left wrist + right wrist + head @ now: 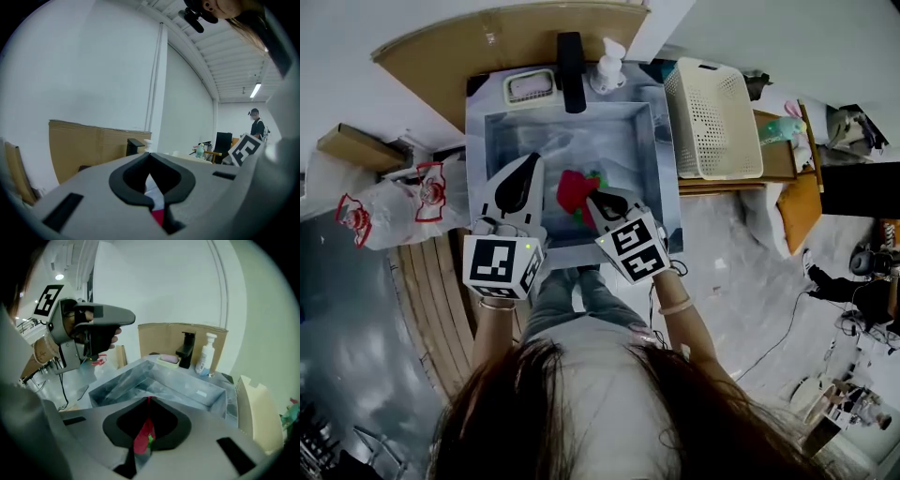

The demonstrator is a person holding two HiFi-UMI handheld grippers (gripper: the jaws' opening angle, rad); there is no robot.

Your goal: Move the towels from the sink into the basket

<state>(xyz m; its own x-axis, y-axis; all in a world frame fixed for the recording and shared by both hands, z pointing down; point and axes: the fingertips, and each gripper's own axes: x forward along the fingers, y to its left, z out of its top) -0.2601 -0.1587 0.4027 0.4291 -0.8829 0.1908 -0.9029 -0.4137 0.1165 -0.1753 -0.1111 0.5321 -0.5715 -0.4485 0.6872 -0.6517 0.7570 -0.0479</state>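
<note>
My right tool (149, 400) is clamped on the red towel (143, 439). The cloth is bunched between its jaws, shows a fleck of green and hangs over the sink (187, 385). My left tool (150, 154) sits just beside it on the left, jaws closed tip to tip. The white basket (712, 117) stands on the counter (783, 150) to the sink's right, apart from the towel

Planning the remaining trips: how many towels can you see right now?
1: a red towel, pinched in the right tool, hanging over the sink. The green bit beside it may be a second towel; more could be hidden beneath.
</note>
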